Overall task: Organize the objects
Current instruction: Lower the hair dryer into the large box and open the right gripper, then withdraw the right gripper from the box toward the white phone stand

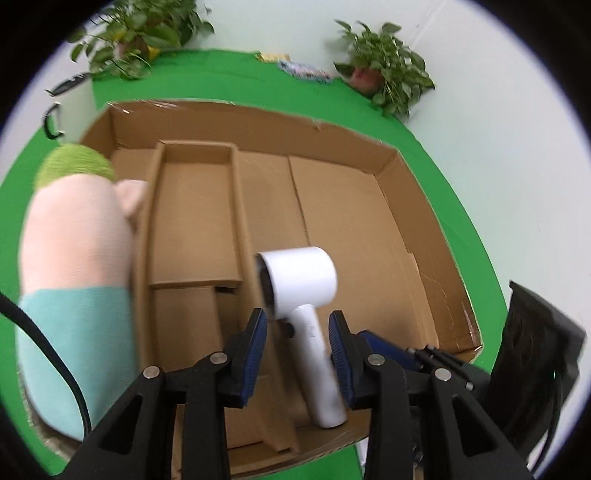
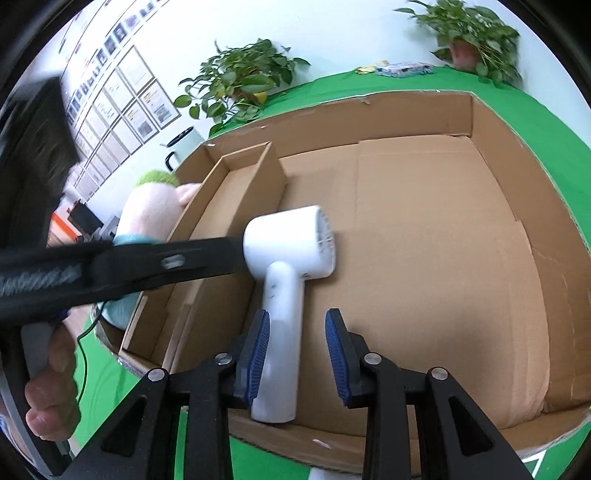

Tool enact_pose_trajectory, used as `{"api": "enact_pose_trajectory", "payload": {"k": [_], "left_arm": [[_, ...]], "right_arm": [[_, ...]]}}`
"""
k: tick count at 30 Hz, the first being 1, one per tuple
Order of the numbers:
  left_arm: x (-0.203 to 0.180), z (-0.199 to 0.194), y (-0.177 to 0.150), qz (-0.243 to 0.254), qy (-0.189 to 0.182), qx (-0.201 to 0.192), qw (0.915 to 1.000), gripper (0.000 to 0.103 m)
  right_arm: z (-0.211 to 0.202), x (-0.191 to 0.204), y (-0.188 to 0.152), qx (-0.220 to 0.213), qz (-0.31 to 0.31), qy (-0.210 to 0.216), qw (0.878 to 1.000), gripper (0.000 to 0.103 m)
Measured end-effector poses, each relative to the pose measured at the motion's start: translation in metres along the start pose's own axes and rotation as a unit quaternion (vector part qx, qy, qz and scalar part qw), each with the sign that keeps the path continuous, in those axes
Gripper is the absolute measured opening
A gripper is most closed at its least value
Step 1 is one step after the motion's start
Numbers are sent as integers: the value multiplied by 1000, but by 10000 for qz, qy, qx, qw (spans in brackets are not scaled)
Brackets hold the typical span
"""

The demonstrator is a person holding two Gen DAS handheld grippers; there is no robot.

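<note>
- Left wrist view: the left tool, spread, straddles the handle of a white hair dryer lying in the cardboard box, seemingly set there for storage. A plush toy sits outside the box's left wall.
- Right wrist view: the right tool, also spread, flanks the handle without pinching; the hair dryer rests in the large compartment beside the divider.

An office-like room is suggested by framed notices at upper left, potted plants, and a green-covered table.

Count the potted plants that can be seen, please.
2. One plant stands at the far left corner of the green table, near the wall. The other plant stands at the far right corner. More could be hidden outside the views.
</note>
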State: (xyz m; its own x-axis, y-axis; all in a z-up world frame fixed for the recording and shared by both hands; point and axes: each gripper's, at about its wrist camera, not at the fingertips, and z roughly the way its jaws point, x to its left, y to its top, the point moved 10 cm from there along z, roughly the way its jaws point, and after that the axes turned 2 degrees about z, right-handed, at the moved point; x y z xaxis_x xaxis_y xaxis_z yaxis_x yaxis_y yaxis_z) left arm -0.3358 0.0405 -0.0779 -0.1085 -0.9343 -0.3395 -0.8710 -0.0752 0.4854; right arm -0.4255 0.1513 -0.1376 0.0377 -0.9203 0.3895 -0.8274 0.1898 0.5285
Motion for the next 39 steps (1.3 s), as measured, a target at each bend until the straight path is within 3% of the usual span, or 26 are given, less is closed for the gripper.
{"api": "enact_pose_trajectory", "payload": {"k": [5,7,10,24,29,31,32,33,35,37,39], "left_arm": [[11,-6,-9,-43,72,-146,9999,33],[14,-4,-11,-80,55,-123,9999,33],[17,-1,-13,-132,26,-123,9998,33],[29,-7,-16,-233,-5,-172,9996,33],[27,-10,-19,-165,81,-242,9995,33],[27,-14,-21,-65,189,-296,9994,33],[26,-16,-22,-7,244,-332,9991,33],[26,-19,-23,64,304,-386,9988,33],[21,-28,-25,253,434,-606,9969,33],[12,-37,-26,466,523,-862,9938,33],[1,-46,-28,700,646,-1169,9886,43]], "right_arm": [[11,6,1,293,-38,-7,9996,31],[11,6,-15,446,-5,-4,9990,31],[26,6,-20,577,-15,-136,9982,26],[44,20,-16,550,311,18,9980,26],[42,22,-15,482,127,-263,9984,27],[29,18,-13,237,-64,-563,9981,36],[15,16,-10,-40,-236,-791,9966,50],[4,16,-9,-233,-354,-896,9951,70],[-22,17,-11,-693,-608,-1057,9901,92],[-45,21,-20,-1014,-802,-1125,9852,95],[-63,26,-31,-1240,-928,-1125,9815,95]]}}
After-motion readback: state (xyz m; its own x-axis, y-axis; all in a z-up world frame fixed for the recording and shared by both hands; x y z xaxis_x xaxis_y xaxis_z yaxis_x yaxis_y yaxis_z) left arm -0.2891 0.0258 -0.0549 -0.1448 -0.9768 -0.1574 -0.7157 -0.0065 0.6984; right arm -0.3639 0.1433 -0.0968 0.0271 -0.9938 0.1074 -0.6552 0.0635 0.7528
